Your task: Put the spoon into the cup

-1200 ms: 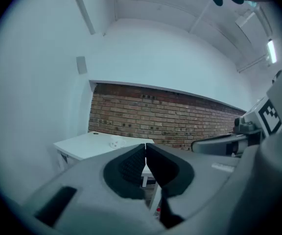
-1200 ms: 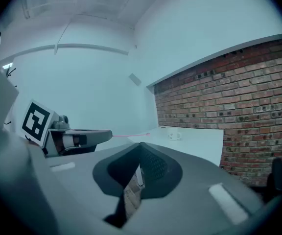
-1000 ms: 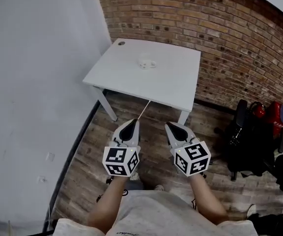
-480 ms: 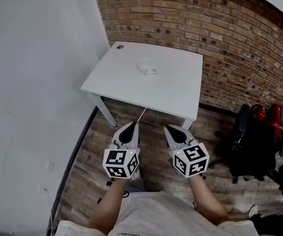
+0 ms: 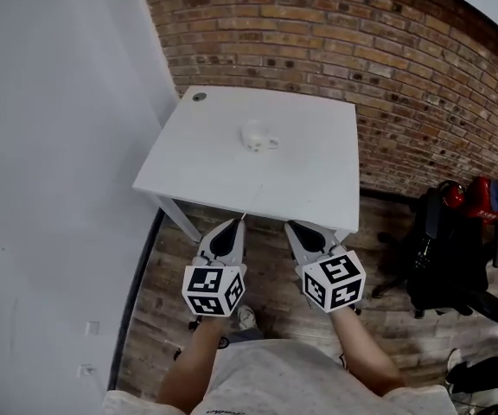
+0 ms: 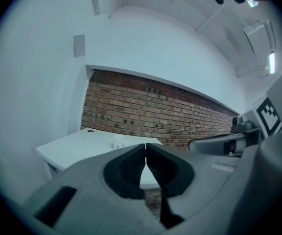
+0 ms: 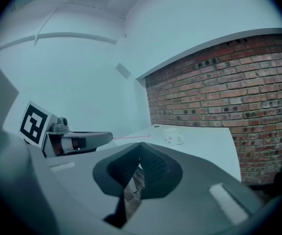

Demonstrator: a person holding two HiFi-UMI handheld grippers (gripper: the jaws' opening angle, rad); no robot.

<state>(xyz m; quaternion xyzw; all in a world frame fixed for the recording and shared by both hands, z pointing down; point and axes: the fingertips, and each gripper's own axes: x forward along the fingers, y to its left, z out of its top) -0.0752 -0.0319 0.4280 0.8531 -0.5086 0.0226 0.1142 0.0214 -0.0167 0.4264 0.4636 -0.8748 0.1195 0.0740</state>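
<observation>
A white wall [image 5: 50, 188] fills the left of the head view. In the middle of the frame stands a white table [image 5: 301, 171], with a small dark round spot [image 5: 199, 96] at its upper left corner. The cup [image 5: 255, 137] [image 6: 120, 142] [image 7: 173, 138], white with its handle to the right, sits upright on the upper middle of the tabletop.

Below the table's near edge, at lower centre, the left gripper [image 5: 236, 221] [image 6: 145, 145] has its fingers pressed together on the spoon [image 7: 131, 136]. In the right gripper view the spoon shows as a thin pink stick reaching out from the fingertips towards the table, well apart from the cup. Just beside it to the right, the right gripper [image 5: 292, 225] [image 7: 140, 144] has its fingertips closed against each other with nothing between them. Both hang over a wooden floor [image 5: 266, 301].

A brick wall [image 5: 405, 76] runs across the top and right. At the far right a black bag [image 5: 435, 258] stands on the floor beside a red thing [image 5: 482, 199].
</observation>
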